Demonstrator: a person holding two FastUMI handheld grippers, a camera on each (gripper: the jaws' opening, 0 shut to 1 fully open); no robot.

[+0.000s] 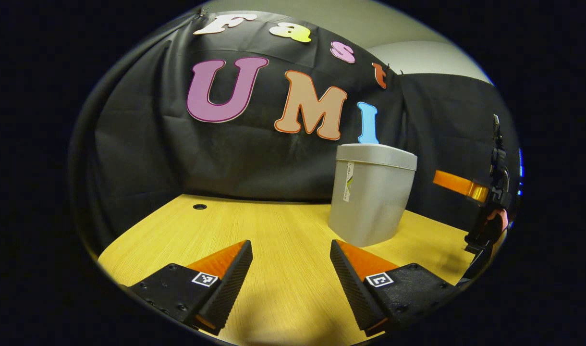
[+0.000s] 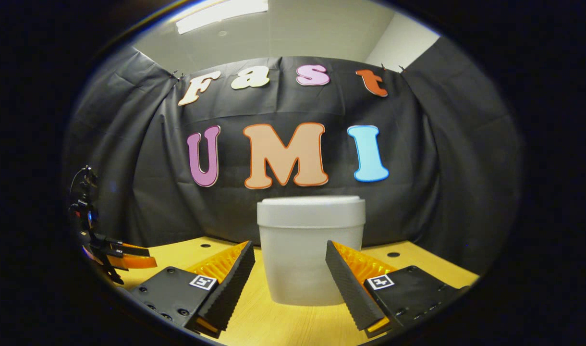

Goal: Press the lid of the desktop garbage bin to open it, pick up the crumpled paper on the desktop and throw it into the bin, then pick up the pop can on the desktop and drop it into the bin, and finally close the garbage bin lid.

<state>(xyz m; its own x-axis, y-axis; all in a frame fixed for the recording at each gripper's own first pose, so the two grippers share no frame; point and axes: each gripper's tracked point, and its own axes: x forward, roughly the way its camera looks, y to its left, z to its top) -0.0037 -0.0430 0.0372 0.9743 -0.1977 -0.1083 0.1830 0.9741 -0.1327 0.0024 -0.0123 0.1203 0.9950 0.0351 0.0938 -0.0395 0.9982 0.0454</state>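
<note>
The light grey desktop bin (image 1: 371, 198) stands on the wooden table with its lid (image 1: 377, 154) down. In the left gripper view it is ahead and to the right of my left gripper (image 1: 290, 252), which is open and holds nothing above bare tabletop. The right gripper (image 1: 458, 185) and the hand holding it appear at the far right edge, beyond the bin. In the right gripper view the bin (image 2: 310, 269) is straight ahead, its lid (image 2: 311, 204) closed. My right gripper (image 2: 289, 246) is open just in front of the bin, not touching it. The left gripper (image 2: 141, 256) shows at the far left.
The wooden table (image 1: 274, 226) runs back to the black cloth wall. It has small round cable holes (image 1: 200, 206) at the back left and further holes (image 2: 393, 254) on either side behind the bin.
</note>
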